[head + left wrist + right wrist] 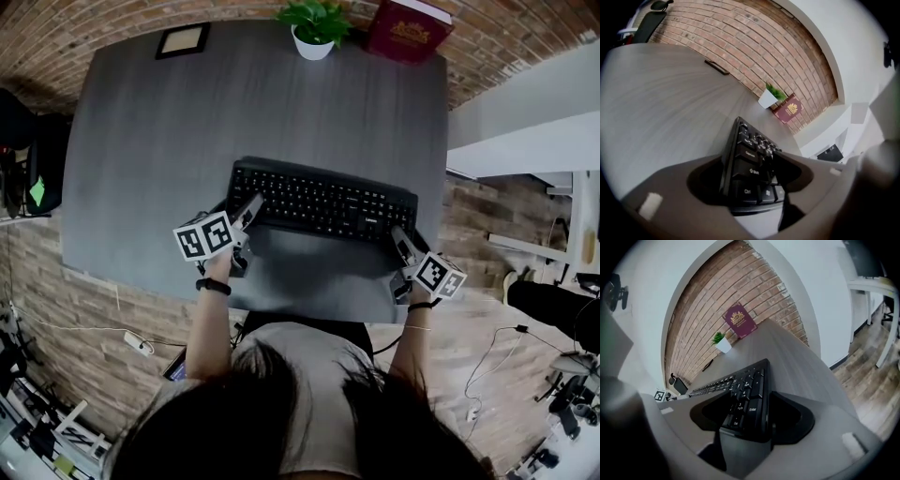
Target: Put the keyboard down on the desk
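Black full-size keyboard (322,201) is lying long-side toward the person and appears to be resting flat on the grey desk (169,131). The desk top is matte, with a fine straight wood grain and rounded corners.

Left gripper (251,208) is sitting at the keyboard's left end, angled downward. In the left gripper view its grey, smooth moulded jaws are standing apart on either side of the Ctrl-key corner. Dark gaps are showing on both sides of the keyboard edge, so the grip is released and the pads are not pressing.

Right gripper (401,239) is sitting at the keyboard's right end, also tilted down. In the right gripper view the Enter and Del corner of the number pad is lying between wide-spread jaws, with a hollow showing on each side. This grip is released too.

Each gripper is carrying a white cube with black square markers, one (203,236) just in front of the keyboard's left end and the other (439,275) in front of its right end.

Well behind the keyboard, a small leafy plant in a round white pot (314,28) is standing at the desk's far edge. A maroon hardback book (408,28) with a gold emblem is leaning beside it, and a flat dark rectangular frame (183,39) is lying behind the keyboard's left end.

Rough red brick wall (722,301) is running behind the desk
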A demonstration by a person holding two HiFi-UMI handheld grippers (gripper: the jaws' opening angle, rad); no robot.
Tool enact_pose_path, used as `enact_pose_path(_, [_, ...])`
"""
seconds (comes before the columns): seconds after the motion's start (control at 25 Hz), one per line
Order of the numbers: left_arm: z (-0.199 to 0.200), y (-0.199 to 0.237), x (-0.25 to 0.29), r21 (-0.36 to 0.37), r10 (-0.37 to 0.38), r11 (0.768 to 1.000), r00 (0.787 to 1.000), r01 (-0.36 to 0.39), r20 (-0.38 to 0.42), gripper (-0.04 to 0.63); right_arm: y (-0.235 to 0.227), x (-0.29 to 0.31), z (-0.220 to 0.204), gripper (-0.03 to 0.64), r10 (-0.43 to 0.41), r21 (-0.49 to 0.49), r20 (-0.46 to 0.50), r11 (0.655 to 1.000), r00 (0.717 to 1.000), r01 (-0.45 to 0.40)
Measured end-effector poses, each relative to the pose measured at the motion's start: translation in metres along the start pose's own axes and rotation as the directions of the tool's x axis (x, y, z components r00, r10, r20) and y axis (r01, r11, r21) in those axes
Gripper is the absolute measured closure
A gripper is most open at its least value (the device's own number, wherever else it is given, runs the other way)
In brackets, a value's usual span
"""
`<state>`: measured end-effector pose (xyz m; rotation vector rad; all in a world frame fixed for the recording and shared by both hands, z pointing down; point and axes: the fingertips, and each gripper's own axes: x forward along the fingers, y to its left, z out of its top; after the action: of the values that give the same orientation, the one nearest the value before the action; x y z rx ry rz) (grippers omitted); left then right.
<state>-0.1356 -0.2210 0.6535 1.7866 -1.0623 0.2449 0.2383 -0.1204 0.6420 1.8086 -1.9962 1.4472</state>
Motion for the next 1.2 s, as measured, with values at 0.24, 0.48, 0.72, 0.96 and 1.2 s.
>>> enact_pose_path(0.24, [0.000,0.002,-0.001,0.019,0.041,0.999,0.999,-0.042,0.012,0.266,0.003,0.002,0.000,0.367,0.014,0.008,0.005,1.000,1.000,-0.014])
enact_pose_path(0.48, [0.004,0.002,-0.002,0.109,0.121,0.986,0.992,-0.124,0.037,0.232,0.000,-0.001,0.006,0.365,-0.025,-0.039,0.045,0.999,0.999,0.027])
enact_pose_path(0.72, [0.003,0.003,-0.002,0.153,0.160,0.974,0.985,-0.169,0.070,0.219,0.001,-0.003,0.013,0.365,-0.022,-0.055,0.098,0.998,0.995,0.027])
enact_pose_path(0.96, [0.001,0.009,-0.006,0.213,0.190,0.955,0.976,-0.208,0.104,0.203,0.000,-0.008,0.019,0.362,-0.018,-0.075,0.155,0.997,0.988,0.030])
enact_pose_path(1.2, [0.005,0.008,-0.010,0.295,0.205,0.925,0.968,-0.240,0.145,0.202,0.002,-0.009,0.023,0.362,-0.001,-0.103,0.190,0.994,0.982,0.021])
